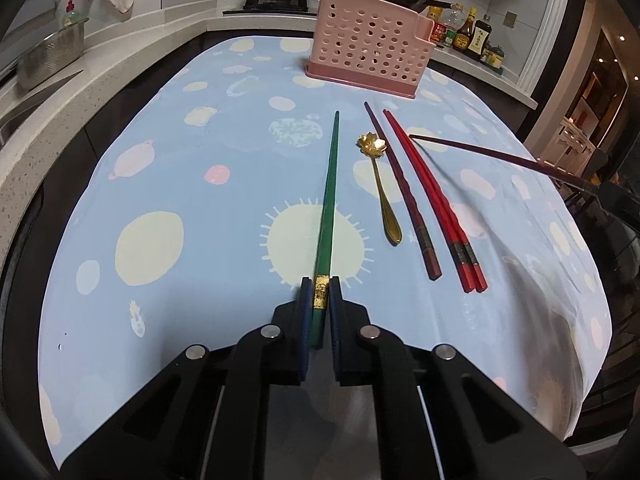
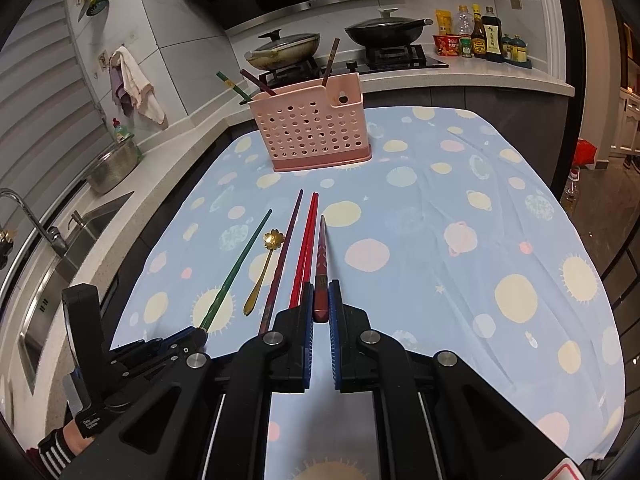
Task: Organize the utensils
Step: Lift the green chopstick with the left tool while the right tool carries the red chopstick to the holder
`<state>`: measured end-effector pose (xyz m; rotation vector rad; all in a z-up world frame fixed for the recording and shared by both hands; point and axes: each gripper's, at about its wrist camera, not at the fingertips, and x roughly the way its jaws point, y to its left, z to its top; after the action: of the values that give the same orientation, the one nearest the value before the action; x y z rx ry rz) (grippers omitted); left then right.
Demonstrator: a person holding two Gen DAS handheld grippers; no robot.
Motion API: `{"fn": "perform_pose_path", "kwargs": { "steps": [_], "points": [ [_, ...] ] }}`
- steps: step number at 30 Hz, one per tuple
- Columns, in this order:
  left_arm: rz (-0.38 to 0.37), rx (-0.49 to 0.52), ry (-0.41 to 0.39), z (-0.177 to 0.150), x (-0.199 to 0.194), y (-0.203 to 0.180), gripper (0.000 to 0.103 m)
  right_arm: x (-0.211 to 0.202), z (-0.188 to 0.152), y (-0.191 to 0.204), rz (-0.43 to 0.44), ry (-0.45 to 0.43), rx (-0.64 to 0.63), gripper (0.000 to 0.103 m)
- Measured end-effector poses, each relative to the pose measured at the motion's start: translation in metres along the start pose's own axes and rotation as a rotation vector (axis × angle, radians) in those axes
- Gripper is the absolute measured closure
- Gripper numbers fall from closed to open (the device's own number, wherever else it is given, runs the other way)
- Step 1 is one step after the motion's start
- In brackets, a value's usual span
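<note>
Utensils lie in a row on the tabletop (image 1: 168,184), which is covered by a blue cloth printed with planets and suns. Farthest left, the green chopstick (image 1: 329,208) runs straight ahead from the left gripper (image 1: 321,296); its gold-banded end sits between the blue-padded fingers (image 1: 305,304), which are closed on it, while its shaft rests on the cloth. Just right of these fingers and ahead of them lies the gold spoon (image 1: 382,184), its flower-shaped bowl pointing away. Next to the right lie a dark maroon chopstick (image 1: 404,196) and then a red pair of chopsticks (image 1: 434,204), the two red sticks touching side by side. Farther right, the right gripper (image 2: 321,300) holds a dark red chopstick (image 2: 321,276): the fingers (image 2: 336,304) are closed on its thick end, and its tip points forward above the cloth, seen from the left wrist as a thin dark rod entering from the right. Well ahead of both pairs of fingers stands the pink perforated utensil holder (image 2: 312,132), upright on the cloth, with several chopsticks already standing in it. Beyond it, pans sit on a stove.
</note>
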<state>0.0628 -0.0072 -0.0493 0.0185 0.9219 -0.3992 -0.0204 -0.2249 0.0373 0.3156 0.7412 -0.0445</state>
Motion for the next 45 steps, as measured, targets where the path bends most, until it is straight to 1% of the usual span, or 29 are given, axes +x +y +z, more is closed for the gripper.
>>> {"fn": "perform_pose_path", "kwargs": {
  "steps": [4, 8, 14, 18, 24, 26, 30, 35, 38, 41, 45],
  "points": [
    [-0.012, -0.002, -0.027, 0.009, -0.019, -0.005, 0.096, -0.006, 0.003, 0.001, 0.004, -0.016, -0.001, 0.096],
    [-0.029, -0.013, -0.093, 0.026, -0.049, -0.008, 0.096, -0.017, 0.011, 0.002, 0.010, -0.047, 0.002, 0.096],
    [-0.071, -0.056, -0.212, 0.067, -0.098, -0.003, 0.096, -0.032, 0.030, 0.001, 0.016, -0.100, 0.005, 0.096],
    [-0.094, -0.065, -0.268, 0.092, -0.117, 0.000, 0.096, -0.039, 0.044, -0.002, 0.031, -0.131, 0.021, 0.096],
    [-0.093, -0.044, -0.322, 0.121, -0.123, -0.002, 0.096, -0.045, 0.069, -0.007, 0.041, -0.177, 0.041, 0.096],
    [-0.087, -0.041, -0.335, 0.129, -0.122, -0.002, 0.096, -0.046, 0.075, -0.009, 0.039, -0.191, 0.042, 0.096],
    [-0.095, -0.042, -0.350, 0.146, -0.119, -0.001, 0.096, -0.050, 0.094, -0.016, 0.062, -0.217, 0.063, 0.096],
    [-0.120, -0.028, -0.390, 0.174, -0.126, -0.007, 0.096, -0.055, 0.132, -0.026, 0.096, -0.272, 0.091, 0.096],
    [-0.142, -0.019, -0.426, 0.201, -0.133, -0.013, 0.096, -0.055, 0.160, -0.031, 0.124, -0.305, 0.109, 0.096],
    [-0.158, -0.001, -0.476, 0.232, -0.141, -0.023, 0.096, -0.053, 0.193, -0.032, 0.117, -0.348, 0.096, 0.096],
    [-0.168, 0.019, -0.567, 0.281, -0.152, -0.039, 0.096, -0.045, 0.236, -0.032, 0.087, -0.404, 0.073, 0.096]
  ]
}}
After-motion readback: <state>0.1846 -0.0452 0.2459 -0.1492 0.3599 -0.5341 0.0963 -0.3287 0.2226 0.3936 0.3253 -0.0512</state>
